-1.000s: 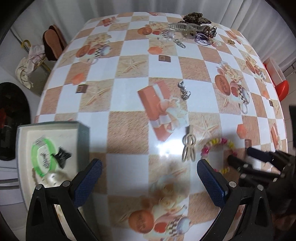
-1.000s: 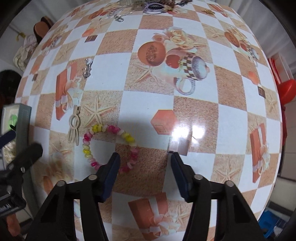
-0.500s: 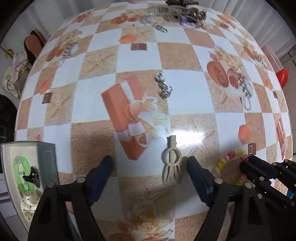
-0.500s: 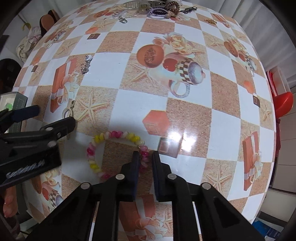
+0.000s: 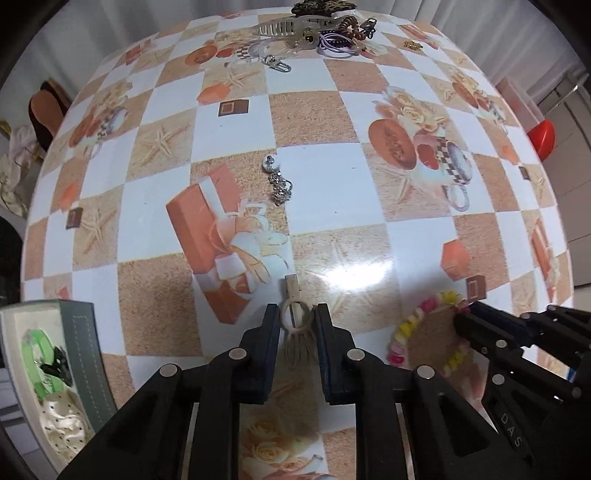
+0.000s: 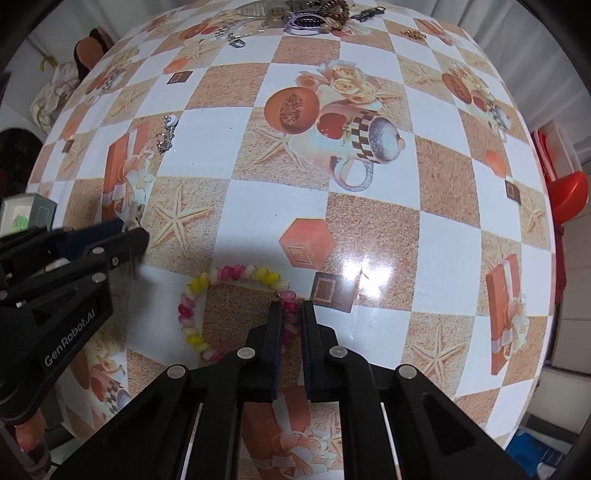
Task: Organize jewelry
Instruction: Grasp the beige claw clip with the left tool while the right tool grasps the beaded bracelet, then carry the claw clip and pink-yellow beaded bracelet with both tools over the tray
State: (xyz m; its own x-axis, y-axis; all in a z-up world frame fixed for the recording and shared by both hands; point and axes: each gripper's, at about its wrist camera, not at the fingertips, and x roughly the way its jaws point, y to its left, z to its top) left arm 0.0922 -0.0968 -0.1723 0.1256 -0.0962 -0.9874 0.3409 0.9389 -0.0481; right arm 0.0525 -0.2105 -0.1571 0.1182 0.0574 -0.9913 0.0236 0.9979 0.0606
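A beige claw hair clip (image 5: 293, 291) lies on the checked tablecloth (image 5: 306, 110). My left gripper (image 5: 296, 314) points down over it, its jaws closing, and both pads touch the clip's ring. To its right lies a pink, yellow and white bead bracelet (image 5: 406, 328). My right gripper (image 6: 291, 310) is shut on the bracelet (image 6: 229, 273) at its near right side. In the right wrist view the left gripper (image 6: 129, 232) shows at the left edge. The right gripper (image 5: 465, 314) reaches in from the right in the left wrist view.
A grey box (image 5: 81, 350) stands at the near left table edge and holds a green bangle (image 5: 33, 354), a black clip and a dotted white scrunchie. A silver dangling piece (image 5: 279, 184) lies mid-table. Hair clips and ties (image 5: 317, 29) are piled at the far edge.
My left gripper moved over the beige clip, came lower, and closed from wide open onto it. My right gripper closed on the bracelet and has stayed in place.
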